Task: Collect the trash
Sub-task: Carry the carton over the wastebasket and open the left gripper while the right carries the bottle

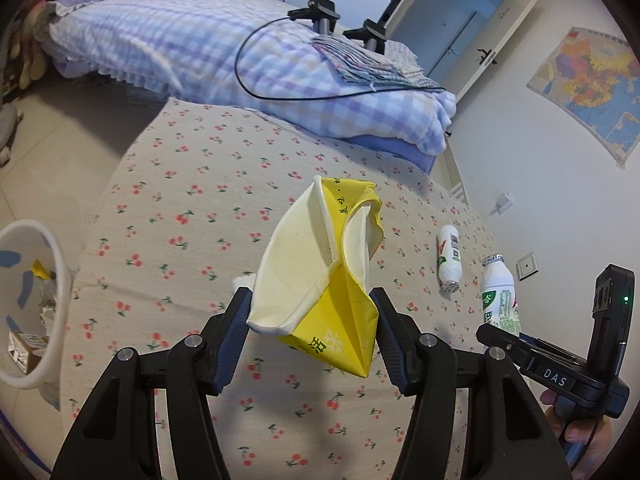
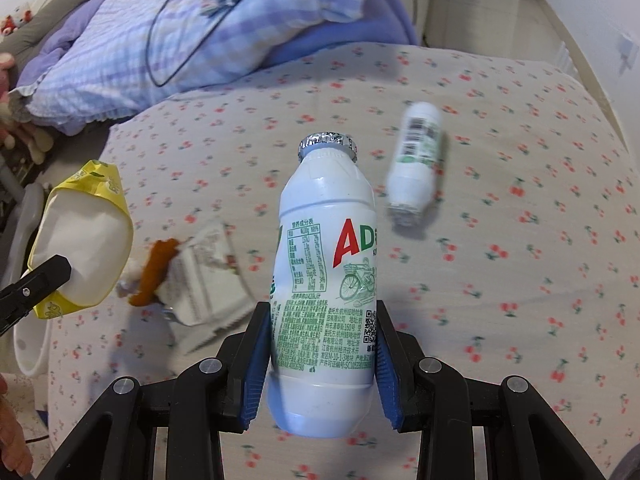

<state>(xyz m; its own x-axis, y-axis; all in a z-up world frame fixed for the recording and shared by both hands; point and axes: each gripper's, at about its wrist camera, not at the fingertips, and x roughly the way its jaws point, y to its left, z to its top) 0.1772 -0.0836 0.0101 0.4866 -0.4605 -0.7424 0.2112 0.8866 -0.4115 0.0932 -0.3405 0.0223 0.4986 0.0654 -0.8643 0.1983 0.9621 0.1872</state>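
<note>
My left gripper [image 1: 313, 330] is shut on a crushed yellow and white paper cup [image 1: 304, 264], held in the air above the cherry-print bed sheet [image 1: 192, 208]. The right wrist view has that cup [image 2: 82, 240] at its left edge. My right gripper [image 2: 320, 368] is shut on a white AD milk bottle [image 2: 324, 276] with a foil cap, also lifted off the sheet; in the left wrist view this bottle [image 1: 500, 292] is at the far right. A second white bottle [image 2: 416, 164] lies on the sheet beyond it. A torn white wrapper [image 2: 208, 280] and an orange scrap [image 2: 154, 272] lie between the grippers.
A white bin [image 1: 54, 264] holding some trash stands on the floor off the bed's left edge. A checked purple and blue quilt [image 1: 180, 44] with a black cable and folded cloth covers the far part of the bed. A wall with a map [image 1: 588, 88] is on the right.
</note>
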